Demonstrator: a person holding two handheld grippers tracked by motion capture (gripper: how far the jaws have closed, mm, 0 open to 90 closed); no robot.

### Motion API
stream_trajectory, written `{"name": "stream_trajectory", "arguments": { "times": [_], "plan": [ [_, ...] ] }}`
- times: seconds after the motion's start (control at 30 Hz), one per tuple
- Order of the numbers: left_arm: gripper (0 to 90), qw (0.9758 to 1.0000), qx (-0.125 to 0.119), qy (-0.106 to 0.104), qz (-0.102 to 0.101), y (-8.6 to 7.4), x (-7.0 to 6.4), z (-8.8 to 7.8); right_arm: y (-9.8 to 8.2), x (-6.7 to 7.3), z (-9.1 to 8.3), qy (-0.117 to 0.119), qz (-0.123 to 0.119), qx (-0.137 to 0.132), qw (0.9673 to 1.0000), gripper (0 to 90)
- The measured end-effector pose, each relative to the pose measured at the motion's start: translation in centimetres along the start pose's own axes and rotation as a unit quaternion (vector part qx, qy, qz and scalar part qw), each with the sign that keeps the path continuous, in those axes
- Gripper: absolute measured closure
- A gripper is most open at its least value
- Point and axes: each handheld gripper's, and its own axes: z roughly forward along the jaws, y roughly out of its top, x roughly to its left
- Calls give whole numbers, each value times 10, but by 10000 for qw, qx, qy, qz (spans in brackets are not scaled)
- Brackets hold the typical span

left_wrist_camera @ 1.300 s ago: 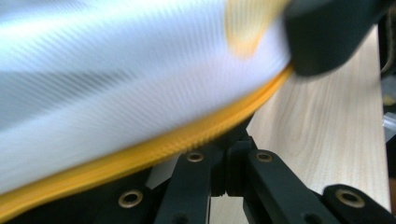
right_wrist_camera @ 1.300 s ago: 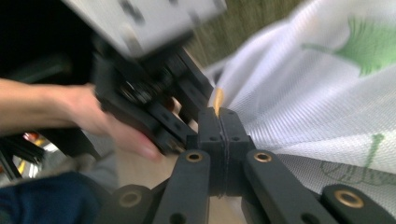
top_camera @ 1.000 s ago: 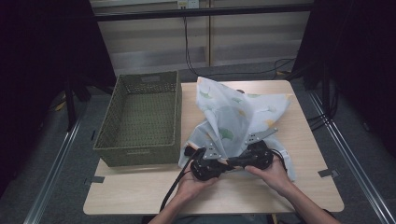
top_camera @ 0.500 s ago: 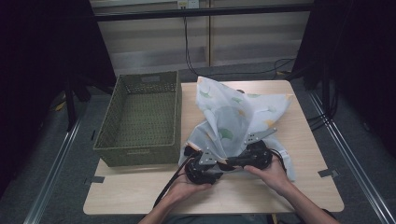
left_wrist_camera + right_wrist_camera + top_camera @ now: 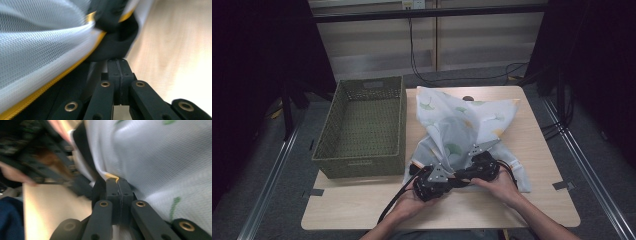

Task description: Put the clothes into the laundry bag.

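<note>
High view shows your left tongs (image 5: 428, 186) and right tongs (image 5: 479, 170) side by side, the left just clenched and the right pinching the yellow-edged hem (image 5: 111, 175) of the light, floppy mesh bag (image 5: 462, 127) heaped just beyond them on the bench (image 5: 542, 150), so grip that firmer hem.

The mesh bag (image 5: 462, 131) is white and half see-through, printed with green and yellow leaves and edged with a yellow zipper band (image 5: 50, 86). It lies crumpled on the table, bunched up into a peak just beyond the fingertips and spreading flat to either side of them. Its near edge lies at the fingers (image 5: 117, 187) of the right gripper (image 5: 484, 167): a corner of the yellow band sits pinched right at their tips. At the left gripper (image 5: 434, 182), the weave billows just beside the closed fingertips.
</note>
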Motion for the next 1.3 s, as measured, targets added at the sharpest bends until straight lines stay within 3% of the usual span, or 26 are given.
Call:
{"name": "stream_trajectory", "arguments": {
  "times": [0.13,0.17,0.23,0.33,0.6,0.67,0.93,1.13,1.3],
  "plan": [
    [900,9999,-154,-43,-65,2,-2,-6,5,-5,3,-146,-100,7,9998,900],
    [900,9995,-287,-68,-95,2,-3,-5,6,-8,4,-214,-140,40,9997,900],
    [900,9998,-205,-46,-50,3,-4,-8,11,-14,9,-333,-83,85,9994,900],
    [900,9995,-300,-47,-114,5,-5,-11,18,-22,12,-487,-108,55,9987,900],
    [900,9992,-408,-43,-33,10,-9,-12,33,-47,20,-636,102,-182,9978,900],
    [900,9992,-403,-52,63,12,-10,-14,36,-52,20,-644,124,-244,9975,900],
    [900,9984,-560,-111,40,18,-12,-17,48,-70,25,-780,203,-368,9961,900],
    [900,9984,-503,-232,81,20,-16,-12,55,-83,30,-907,304,-529,9940,900],
    [900,9986,-406,-310,-113,16,-15,-6,53,-83,28,-836,358,-537,9944,900]
  ]
}}
